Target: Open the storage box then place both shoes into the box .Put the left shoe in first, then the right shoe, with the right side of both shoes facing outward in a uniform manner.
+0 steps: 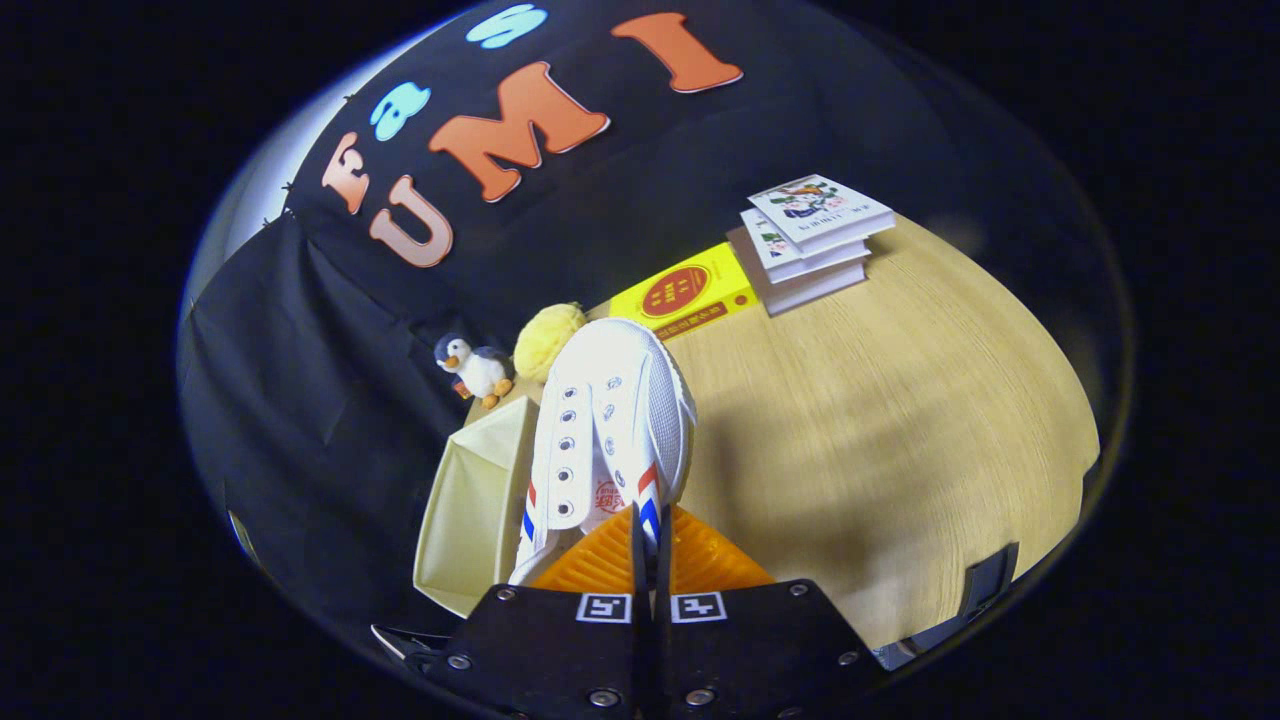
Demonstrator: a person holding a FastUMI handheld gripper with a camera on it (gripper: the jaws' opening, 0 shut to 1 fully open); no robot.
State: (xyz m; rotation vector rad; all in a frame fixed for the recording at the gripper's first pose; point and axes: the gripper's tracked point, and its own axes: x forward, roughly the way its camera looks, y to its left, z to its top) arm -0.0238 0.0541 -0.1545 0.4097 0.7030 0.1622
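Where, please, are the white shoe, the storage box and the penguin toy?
white shoe point(610, 420): gripper view, laced upper.
storage box point(470, 510): gripper view, pale side wall.
penguin toy point(478, 372): gripper view, its belly.

Shoe blocks ahead; box left; tabletop right free.

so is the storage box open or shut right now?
Open: the storage box shows its pale inside and no lid over it, left of the white shoe that the gripper fingers pinch at its edge.
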